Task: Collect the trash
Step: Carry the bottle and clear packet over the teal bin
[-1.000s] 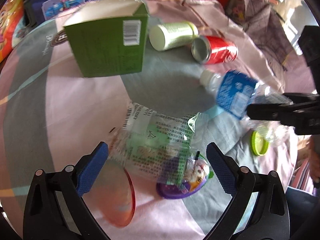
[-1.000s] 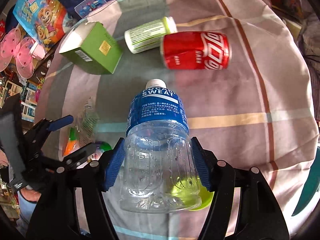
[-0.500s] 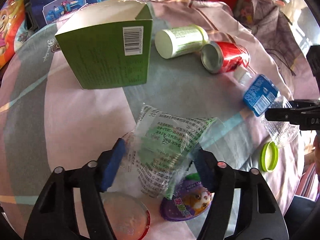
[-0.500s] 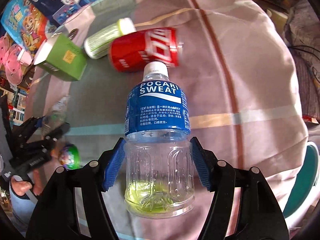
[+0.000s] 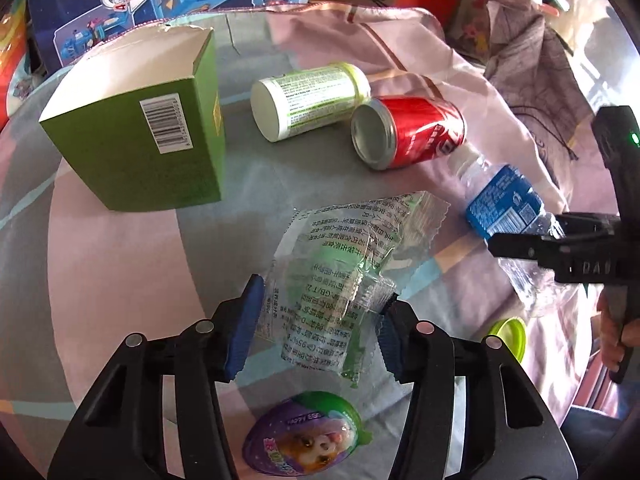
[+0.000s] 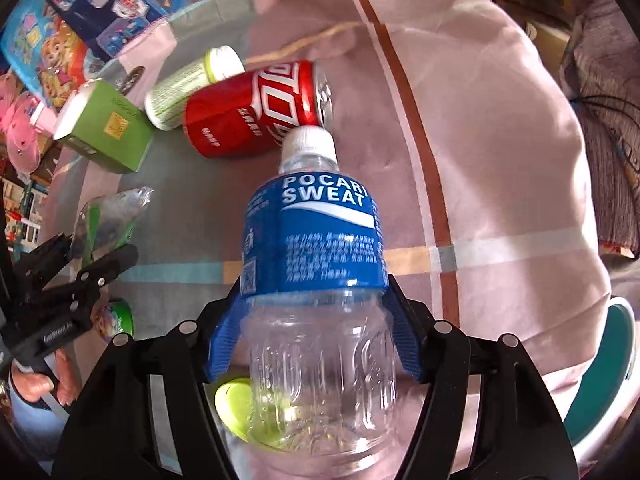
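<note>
1. The left tool [image 5: 318,330] is closing on a crinkled clear plastic wrapper with green print [image 5: 348,264]. The wrapper is sitting between the blue pads, both of which are touching its edges, near the middle of the cloth-covered worktop [image 5: 120,264].
2. The wrapper is looking very light, thin and floppy. It is likely to crumple and slide, so pinching its bunched middle is looking safer than taking a loose edge.
3. The right tool [image 6: 314,330] is holding a clear plastic bottle with a blue label and white cap [image 6: 316,248]. The pads are pressing on the body just below the label, with the cap pointing away.
4. The bottle is looking nearly empty, so light, smooth and easily dented. That ribbed waist is giving the firmest hold.
5. A red drinks can [image 5: 408,132], a white cylinder tub with a pale green lid [image 5: 308,100] and an open green cardboard box [image 5: 144,148] are lying farther off on the worktop.
</note>
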{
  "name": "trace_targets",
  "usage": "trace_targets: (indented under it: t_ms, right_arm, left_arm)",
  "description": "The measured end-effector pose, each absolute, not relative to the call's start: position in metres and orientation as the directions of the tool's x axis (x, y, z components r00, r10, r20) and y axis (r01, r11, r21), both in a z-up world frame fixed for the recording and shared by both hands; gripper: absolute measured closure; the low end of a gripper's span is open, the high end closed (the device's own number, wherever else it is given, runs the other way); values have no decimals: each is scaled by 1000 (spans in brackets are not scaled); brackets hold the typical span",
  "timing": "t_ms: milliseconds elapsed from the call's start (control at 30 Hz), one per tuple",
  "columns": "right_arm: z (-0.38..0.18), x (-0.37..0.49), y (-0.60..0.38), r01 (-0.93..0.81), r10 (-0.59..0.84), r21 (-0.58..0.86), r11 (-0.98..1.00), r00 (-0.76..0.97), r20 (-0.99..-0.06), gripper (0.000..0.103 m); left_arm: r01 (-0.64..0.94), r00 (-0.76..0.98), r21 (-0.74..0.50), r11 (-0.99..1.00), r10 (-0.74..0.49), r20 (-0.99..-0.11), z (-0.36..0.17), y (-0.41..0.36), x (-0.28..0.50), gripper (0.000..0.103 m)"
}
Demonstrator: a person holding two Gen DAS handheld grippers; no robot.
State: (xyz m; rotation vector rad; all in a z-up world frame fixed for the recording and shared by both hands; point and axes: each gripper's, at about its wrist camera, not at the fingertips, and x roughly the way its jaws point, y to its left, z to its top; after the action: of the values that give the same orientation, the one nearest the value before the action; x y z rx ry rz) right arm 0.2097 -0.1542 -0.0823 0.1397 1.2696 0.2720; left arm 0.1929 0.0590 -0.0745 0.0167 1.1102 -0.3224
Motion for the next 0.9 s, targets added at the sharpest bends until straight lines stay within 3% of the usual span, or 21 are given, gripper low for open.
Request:
trace_targets:
  t_ms: [467,900]
  right_arm:
    - [-49,163,-216,-45,335,343,938,358,-871,41]
    - [-15,95,-311,70,305,385,920,489,-817,41]
  left_arm:
    - [323,422,-171,931,-303,-855,-35,13,161,50]
    - [467,404,-169,868,-380,-832,-3,-78,127,50]
